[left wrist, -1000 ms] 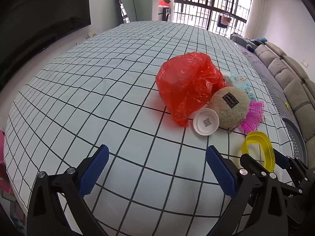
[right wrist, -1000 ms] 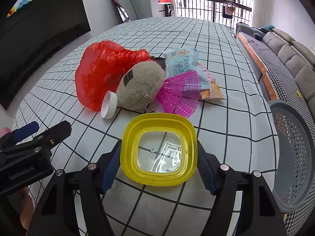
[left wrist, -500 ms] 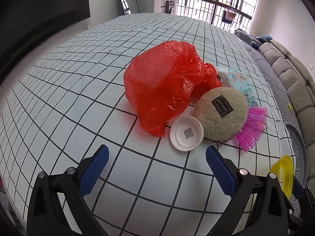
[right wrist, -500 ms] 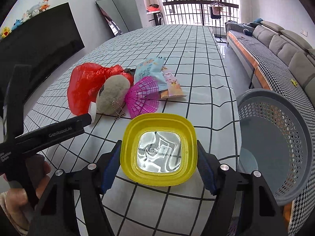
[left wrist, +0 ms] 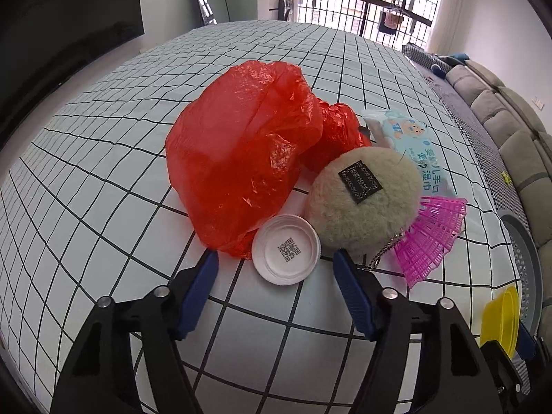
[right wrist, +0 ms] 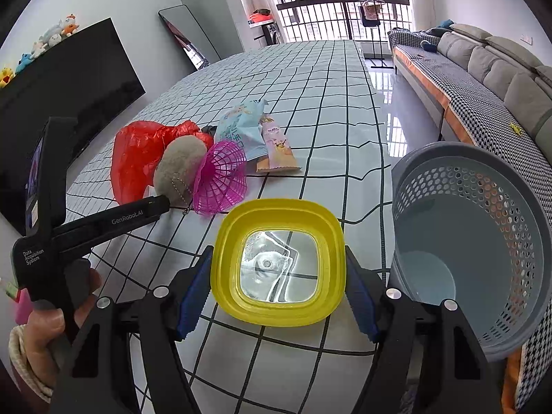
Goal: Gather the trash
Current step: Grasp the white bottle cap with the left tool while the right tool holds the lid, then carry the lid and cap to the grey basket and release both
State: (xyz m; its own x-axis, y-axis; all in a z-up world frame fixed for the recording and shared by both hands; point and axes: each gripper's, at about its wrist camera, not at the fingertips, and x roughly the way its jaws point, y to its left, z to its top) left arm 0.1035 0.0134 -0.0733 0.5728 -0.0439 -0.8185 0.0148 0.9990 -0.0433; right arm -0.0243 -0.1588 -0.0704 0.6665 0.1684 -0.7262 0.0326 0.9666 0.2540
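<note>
My right gripper (right wrist: 277,277) is shut on a yellow plastic lid (right wrist: 278,262) and holds it above the table edge, just left of the grey perforated basket (right wrist: 483,241). My left gripper (left wrist: 276,269) is open, its blue fingers on either side of a white bottle cap (left wrist: 285,254) that lies on the checked tablecloth. Behind the cap lie a red plastic bag (left wrist: 241,158), a beige plush ball (left wrist: 362,200), a pink mesh piece (left wrist: 431,238) and a blue wet-wipes pack (left wrist: 414,141).
A snack wrapper (right wrist: 277,151) lies beyond the pink mesh piece. The basket stands off the table's right edge, with a grey sofa (right wrist: 500,69) behind it. A black TV (right wrist: 69,79) is on the left wall.
My left gripper moved forward to the white cap, now between its fingers. My right gripper carried the yellow lid rightward, closer to the basket.
</note>
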